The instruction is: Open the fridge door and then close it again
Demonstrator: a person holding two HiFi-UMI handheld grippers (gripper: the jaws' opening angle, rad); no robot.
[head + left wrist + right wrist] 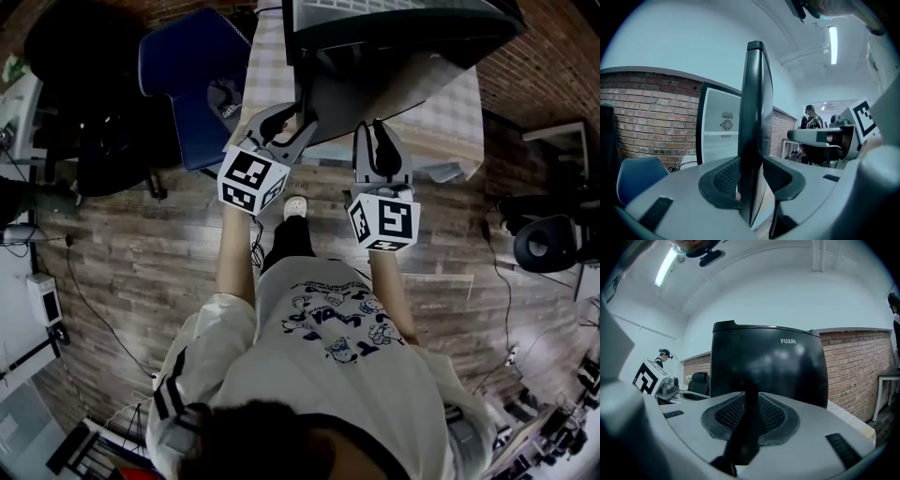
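A small black fridge (403, 19) stands on a table, its door (384, 89) swung open towards me. My left gripper (286, 122) is shut on the door's free edge; in the left gripper view that edge (754, 117) stands upright between the pads of the left gripper (752, 187), with the white fridge interior (719, 131) behind. Just in front of the door's outer face is my right gripper (380, 141), shut on nothing. The right gripper view shows the glossy black door (768, 366) filling the space beyond the closed right gripper (749, 420).
The table (272, 56) has a checked cloth. A blue chair (192, 84) stands to its left and a black chair (548, 239) at the right. Brick walls surround the area. Another person (811, 117) stands in the background. Cables lie on the wooden floor.
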